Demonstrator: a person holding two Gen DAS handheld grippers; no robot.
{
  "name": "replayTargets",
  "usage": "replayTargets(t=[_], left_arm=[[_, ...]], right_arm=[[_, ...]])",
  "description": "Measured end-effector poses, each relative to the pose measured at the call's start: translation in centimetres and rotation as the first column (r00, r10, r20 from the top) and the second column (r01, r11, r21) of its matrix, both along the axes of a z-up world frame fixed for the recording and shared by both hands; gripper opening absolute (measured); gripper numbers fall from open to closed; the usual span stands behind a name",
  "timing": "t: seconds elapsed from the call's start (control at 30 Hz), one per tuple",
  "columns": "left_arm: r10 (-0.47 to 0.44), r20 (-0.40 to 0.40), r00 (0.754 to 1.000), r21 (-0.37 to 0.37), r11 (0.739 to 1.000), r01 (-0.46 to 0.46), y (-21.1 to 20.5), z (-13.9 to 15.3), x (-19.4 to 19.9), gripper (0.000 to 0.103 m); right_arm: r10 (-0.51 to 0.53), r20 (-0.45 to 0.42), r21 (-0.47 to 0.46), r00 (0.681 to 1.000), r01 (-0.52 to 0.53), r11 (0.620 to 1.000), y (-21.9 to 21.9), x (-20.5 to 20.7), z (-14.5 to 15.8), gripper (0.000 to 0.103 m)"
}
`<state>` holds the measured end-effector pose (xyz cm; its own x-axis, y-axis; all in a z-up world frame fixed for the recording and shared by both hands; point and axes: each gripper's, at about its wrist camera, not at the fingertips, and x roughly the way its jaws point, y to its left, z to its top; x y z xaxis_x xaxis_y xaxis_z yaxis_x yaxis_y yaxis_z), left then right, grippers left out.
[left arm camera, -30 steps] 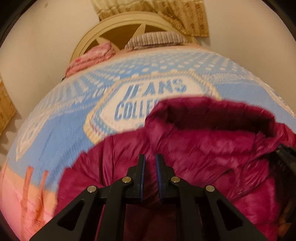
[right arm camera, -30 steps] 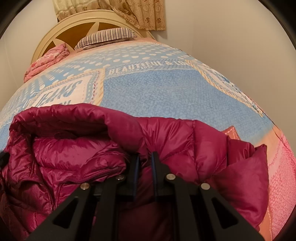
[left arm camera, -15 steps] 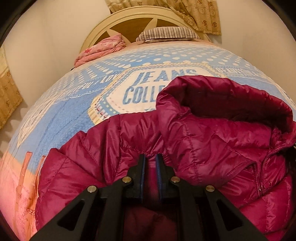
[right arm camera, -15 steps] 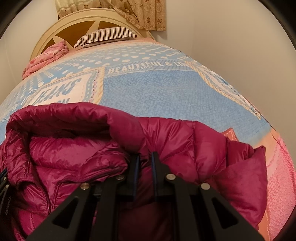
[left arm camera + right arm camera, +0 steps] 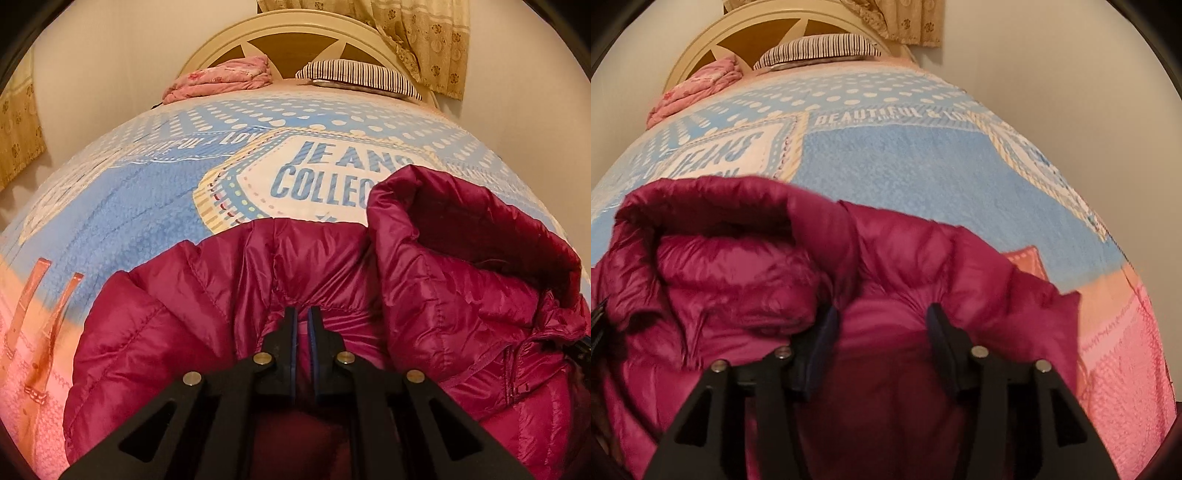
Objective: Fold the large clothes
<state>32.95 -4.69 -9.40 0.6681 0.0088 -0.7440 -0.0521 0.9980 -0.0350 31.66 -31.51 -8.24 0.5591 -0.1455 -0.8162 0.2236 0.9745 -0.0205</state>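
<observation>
A magenta hooded puffer jacket [image 5: 424,295] lies on the bed, hood toward the headboard. In the left wrist view my left gripper [image 5: 302,314] is shut on the jacket's shoulder fabric, left of the hood [image 5: 480,236]. In the right wrist view the jacket [image 5: 746,280] fills the lower frame. My right gripper [image 5: 882,317] is open, its fingers [image 5: 938,325] spread over the shoulder fabric to the right of the hood [image 5: 713,206]. The fabric sits loose between the jaws.
The bed has a blue, white and pink printed cover [image 5: 147,199] [image 5: 905,162]. At the head are a folded pink blanket [image 5: 221,79], a striped pillow [image 5: 358,75] and a cream headboard [image 5: 295,31]. Walls and curtains [image 5: 424,33] surround the bed.
The jacket's shoulders have come down onto the bed. My right gripper has opened and let go of the jacket. My left gripper stays shut on it.
</observation>
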Motion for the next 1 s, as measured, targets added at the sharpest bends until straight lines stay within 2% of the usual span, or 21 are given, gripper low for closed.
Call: replayTargets(t=[0.07,0.13,0.2,0.23,0.3,0.37,0.4,0.43,0.47,0.53,0.6,0.7,0.77,0.83,0.87,0.93,1.0], left_arm=[[0.0,0.002,1.0,-0.016,1.0,0.0,0.2,0.0,-0.1,0.007],[0.0,0.003,1.0,-0.006,1.0,0.0,0.0,0.0,-0.1,0.007],[0.0,0.004,1.0,0.006,1.0,0.0,-0.2,0.0,-0.1,0.007],[0.0,0.004,1.0,0.006,1.0,0.0,-0.1,0.0,-0.1,0.007],[-0.001,0.002,1.0,0.007,1.0,0.001,-0.2,0.0,-0.1,0.007],[-0.001,0.002,1.0,0.012,1.0,0.001,-0.3,0.0,-0.1,0.007],[-0.002,0.001,1.0,0.01,1.0,0.001,-0.3,0.0,-0.1,0.007],[-0.002,0.0,1.0,0.003,1.0,0.002,-0.2,0.0,-0.1,0.007],[-0.001,-0.001,1.0,-0.003,1.0,0.001,-0.3,-0.1,-0.1,0.007],[0.0,-0.001,1.0,-0.013,1.0,0.0,-0.2,-0.1,0.0,0.007],[-0.001,-0.003,1.0,-0.013,1.0,0.001,0.0,-0.1,0.1,0.007],[-0.008,-0.007,1.0,-0.029,1.0,0.008,0.1,0.0,0.1,0.007],[-0.013,-0.008,1.0,-0.083,0.996,0.013,1.0,0.2,0.1,0.007],[-0.003,-0.005,1.0,-0.158,0.987,0.002,2.6,1.1,-0.4,0.007],[0.015,0.009,1.0,-0.159,0.987,-0.014,3.2,1.8,-0.7,0.007],[0.035,0.048,0.998,-0.115,0.993,-0.029,3.7,3.7,-0.8,0.007],[-0.02,0.076,0.997,-0.076,0.997,0.026,2.8,6.1,0.3,0.007]], right_arm=[[-0.027,0.046,0.034,0.999,0.026,0.999,-0.6,-1.0,1.5,0.053],[-0.101,0.182,0.1,0.978,0.084,0.991,-1.6,-2.2,4.3,0.061],[-0.163,0.244,0.169,0.956,0.124,0.978,-2.4,-1.5,6.3,0.064],[-0.173,0.242,0.212,0.955,0.122,0.97,-2.6,-0.1,6.9,0.064],[-0.163,0.204,0.254,0.965,0.109,0.961,-2.3,3.3,7.1,0.064],[-0.168,0.129,0.235,0.977,0.134,0.963,-1.7,6.7,6.2,0.064],[-0.169,0.084,0.24,0.982,0.144,0.96,-1.4,8.0,5.2,0.06],[-0.161,0.043,0.266,0.986,0.144,0.953,-1.1,8.9,4.1,0.052],[-0.149,0.006,0.291,0.989,0.141,0.946,-1.0,9.1,3.2,0.047],[-0.122,-0.066,0.329,0.99,0.137,0.934,-0.4,8.3,1.0,0.045],[-0.095,-0.061,0.294,0.994,0.109,0.949,0.1,6.4,0.0,0.044],[-0.016,0.011,0.181,1.0,0.014,0.983,1.1,3.1,-0.5,0.042],[0.026,0.074,0.1,0.997,-0.034,0.994,2.0,1.6,-1.1,0.043],[0.042,0.084,0.049,0.996,-0.046,0.998,2.6,1.4,-1.1,0.043],[0.045,0.084,0.042,0.995,-0.049,0.998,2.8,1.7,-1.2,0.043],[0.059,0.09,0.017,0.994,-0.061,0.998,3.2,1.6,-1.2,0.045],[0.078,0.095,0.003,0.992,-0.078,0.997,3.5,1.3,-1.0,0.047]])
